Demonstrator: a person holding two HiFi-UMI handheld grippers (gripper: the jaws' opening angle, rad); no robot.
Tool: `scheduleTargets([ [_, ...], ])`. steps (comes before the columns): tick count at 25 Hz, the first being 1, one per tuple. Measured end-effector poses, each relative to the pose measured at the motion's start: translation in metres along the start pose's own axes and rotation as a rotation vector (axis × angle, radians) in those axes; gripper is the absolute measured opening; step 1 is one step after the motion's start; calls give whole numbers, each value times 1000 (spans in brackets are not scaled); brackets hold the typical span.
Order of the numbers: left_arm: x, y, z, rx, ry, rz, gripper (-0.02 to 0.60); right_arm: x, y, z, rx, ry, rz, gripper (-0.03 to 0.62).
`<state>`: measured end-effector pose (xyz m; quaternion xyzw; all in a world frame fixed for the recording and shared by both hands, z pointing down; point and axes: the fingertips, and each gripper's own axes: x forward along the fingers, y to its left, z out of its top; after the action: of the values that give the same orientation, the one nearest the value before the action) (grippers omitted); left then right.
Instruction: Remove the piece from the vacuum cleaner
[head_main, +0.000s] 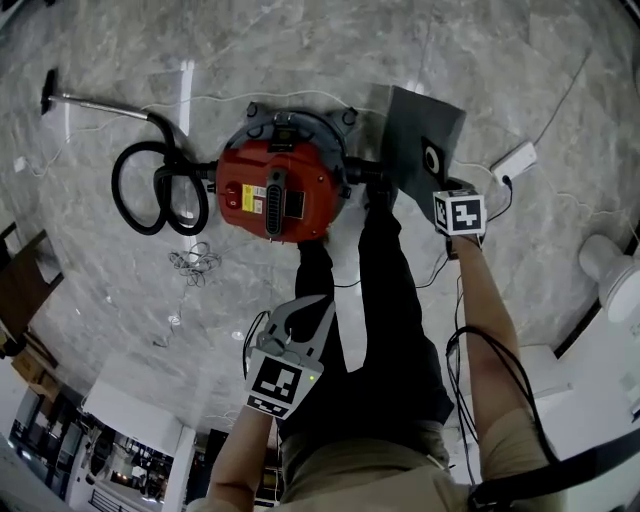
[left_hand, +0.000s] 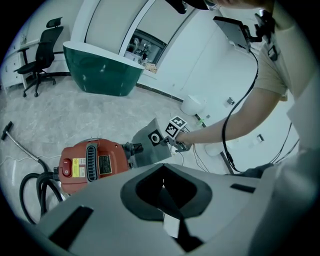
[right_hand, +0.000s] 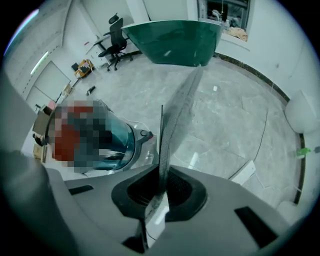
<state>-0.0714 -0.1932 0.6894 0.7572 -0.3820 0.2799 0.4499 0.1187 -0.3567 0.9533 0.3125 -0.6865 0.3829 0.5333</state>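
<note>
The right gripper is clamping down on the grey piece, jaws pinched tight on the thin sheet, which in the right gripper view is showing edge-on and running straight up from between the pads. The head view has that piece tilting just to the right of the red vacuum cleaner, its flat face catching the light, and its white-ringed collar is sitting clear of the black ribbed port on the machine's side. The sheet's near corner is overlapping that port in the left gripper view, and whether the two are touching there cannot be told. The left gripper is hanging back over the person's dark trouser leg, well apart from the vacuum, its jaws pressing together with nothing between them. The vacuum itself is sitting on the marble floor, its black hose looping out on the left and the wand lying beyond the loop. A white power strip is lying on the floor to the right of the piece, with thin cables trailing past it.
</note>
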Motion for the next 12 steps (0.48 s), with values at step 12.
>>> scheduleTargets([
  [12, -63, -8, 69, 166, -99, 55, 3, -91, 20, 55, 404, -220, 145, 24],
])
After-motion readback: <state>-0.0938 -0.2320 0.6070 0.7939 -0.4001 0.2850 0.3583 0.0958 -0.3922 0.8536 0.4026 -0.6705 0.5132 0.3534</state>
